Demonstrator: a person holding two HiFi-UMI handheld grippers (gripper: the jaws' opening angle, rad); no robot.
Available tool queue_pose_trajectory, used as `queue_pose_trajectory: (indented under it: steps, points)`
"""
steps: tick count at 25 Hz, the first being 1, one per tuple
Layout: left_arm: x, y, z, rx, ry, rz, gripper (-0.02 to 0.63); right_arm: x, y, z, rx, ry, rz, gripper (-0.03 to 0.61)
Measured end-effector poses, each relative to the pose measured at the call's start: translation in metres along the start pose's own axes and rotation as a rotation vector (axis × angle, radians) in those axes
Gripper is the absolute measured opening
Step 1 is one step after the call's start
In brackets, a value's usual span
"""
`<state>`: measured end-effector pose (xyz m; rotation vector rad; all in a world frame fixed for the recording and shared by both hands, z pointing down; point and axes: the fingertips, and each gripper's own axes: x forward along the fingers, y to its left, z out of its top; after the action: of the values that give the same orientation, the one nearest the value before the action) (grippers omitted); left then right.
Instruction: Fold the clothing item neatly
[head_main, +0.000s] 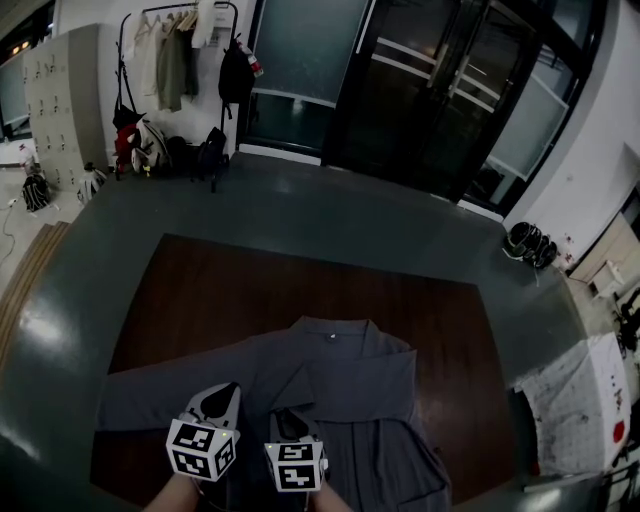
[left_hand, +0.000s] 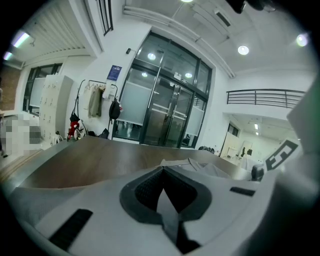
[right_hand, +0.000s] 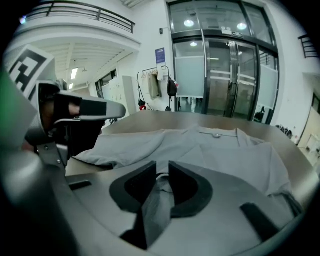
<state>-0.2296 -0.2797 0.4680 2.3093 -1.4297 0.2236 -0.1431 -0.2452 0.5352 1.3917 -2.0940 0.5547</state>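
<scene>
While the grey shirt (head_main: 340, 385) is lying flat on the dark desk (head_main: 230, 290), it is sitting closer to the near edge, with its collar pointing toward the far edge. One sleeve is stretching toward the left edge, and the other side is lying folded in over the body. The left hand-held gripper (left_hand: 162, 171) is showing its jaws pressed together, and I cannot make out any cloth between them. The right hand-held gripper (right_hand: 161, 167) is holding its jaws slightly apart, with a fold of the shirt running between them.
</scene>
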Motion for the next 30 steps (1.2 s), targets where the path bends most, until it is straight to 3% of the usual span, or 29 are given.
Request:
queue_pose_trajectory:
  steps: [6,10,16,22,30]
  points:
    - [0.0,-0.002,0.002,0.006,0.003,-0.002,0.008,-0.003,-0.066,-0.001,0.152,-0.013,-0.131,0.052]
    - [0.0,0.0,0.001,0.016,0.012,0.004,0.008,0.017,-0.088,-0.006,0.208,0.049,-0.108,0.091]
    - [0.004,0.004,-0.001,0.029,0.022,0.008,0.009,0.038,-0.082,-0.021,0.147,0.149,-0.083,0.091]
    - [0.007,0.009,-0.001,0.029,0.023,0.016,0.008,0.033,-0.068,0.014,0.057,0.028,-0.078,0.035]
    - [0.004,0.026,0.0,0.01,0.009,0.036,0.009,0.06,-0.022,0.056,-0.03,-0.06,0.062,0.035]
